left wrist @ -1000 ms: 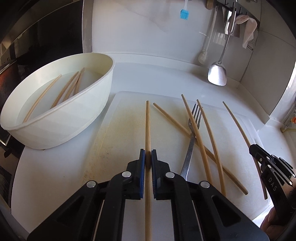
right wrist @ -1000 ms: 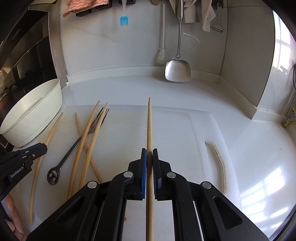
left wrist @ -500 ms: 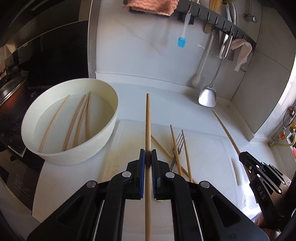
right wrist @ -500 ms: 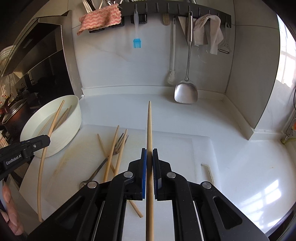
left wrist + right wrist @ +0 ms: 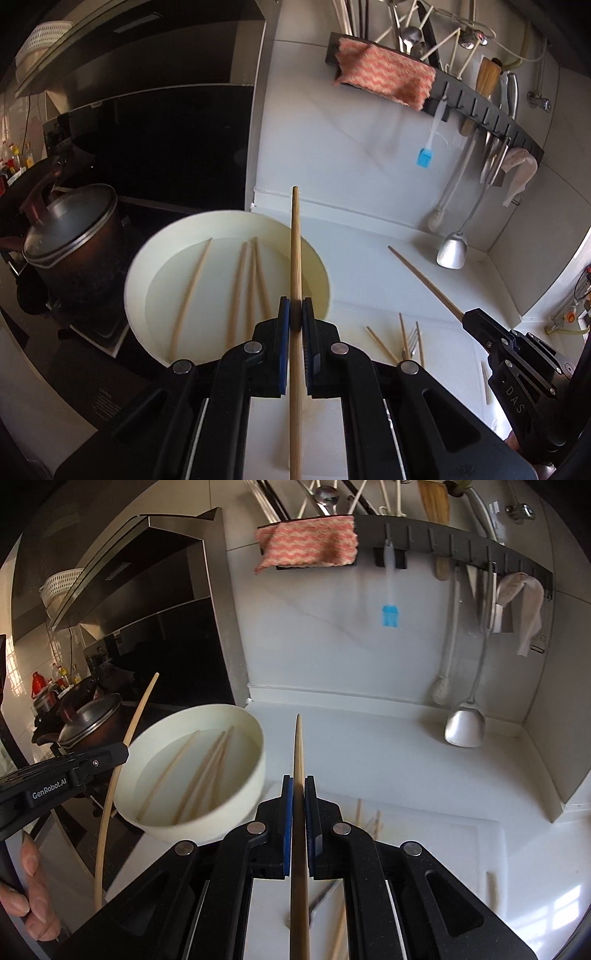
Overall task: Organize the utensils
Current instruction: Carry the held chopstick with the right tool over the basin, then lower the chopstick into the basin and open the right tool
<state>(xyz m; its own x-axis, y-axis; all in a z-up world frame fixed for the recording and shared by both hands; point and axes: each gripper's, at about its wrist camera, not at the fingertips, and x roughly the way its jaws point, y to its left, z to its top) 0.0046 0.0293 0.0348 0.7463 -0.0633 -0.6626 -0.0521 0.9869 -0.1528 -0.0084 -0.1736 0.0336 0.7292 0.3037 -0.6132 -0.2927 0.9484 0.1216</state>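
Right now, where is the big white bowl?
In both wrist views the white bowl sits left of centre on the white counter, beside the lidded dark pot on its left, with several chopsticks lying inside it.

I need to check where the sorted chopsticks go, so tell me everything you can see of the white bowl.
The white bowl is round, deep and cream-white, looking like plastic, with a plain rim. It stands upright on the white counter, close to a dark lidded pot on the stove side. Four wooden chopsticks lie loose on its bottom, roughly parallel. No tool touches it.
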